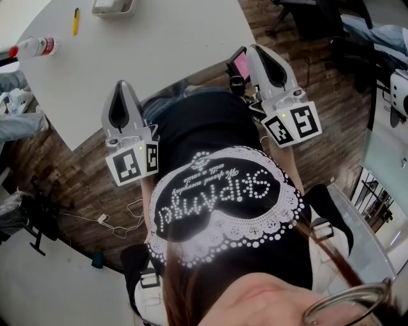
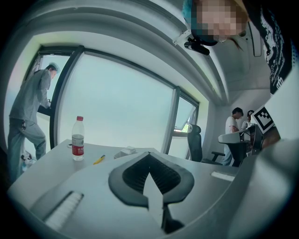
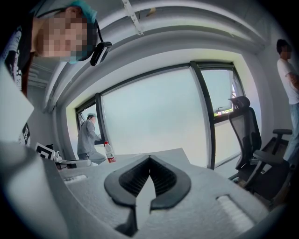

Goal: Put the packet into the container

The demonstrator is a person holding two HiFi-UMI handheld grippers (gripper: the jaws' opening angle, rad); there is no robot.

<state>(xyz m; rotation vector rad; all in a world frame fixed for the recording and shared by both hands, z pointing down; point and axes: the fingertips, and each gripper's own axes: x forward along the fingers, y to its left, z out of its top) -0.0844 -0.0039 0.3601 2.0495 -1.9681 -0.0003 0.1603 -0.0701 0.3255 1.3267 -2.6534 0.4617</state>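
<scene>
My left gripper (image 1: 121, 86) and right gripper (image 1: 257, 49) are held up against the person's chest, pointing toward the white table (image 1: 166, 57). Both are shut and hold nothing. In the left gripper view the tips of the left gripper (image 2: 149, 154) meet, and in the right gripper view the right gripper (image 3: 149, 158) is closed the same way. A shallow light container (image 1: 113, 6) sits at the table's far edge, well beyond both grippers, small in the left gripper view (image 2: 125, 151). I cannot make out the packet.
A water bottle (image 1: 32, 46) with a red cap and a yellow pen (image 1: 75, 20) lie on the table's far left. A phone with a pink screen (image 1: 241, 63) is beside the right gripper. An office chair (image 3: 245, 135) and people stand around the room.
</scene>
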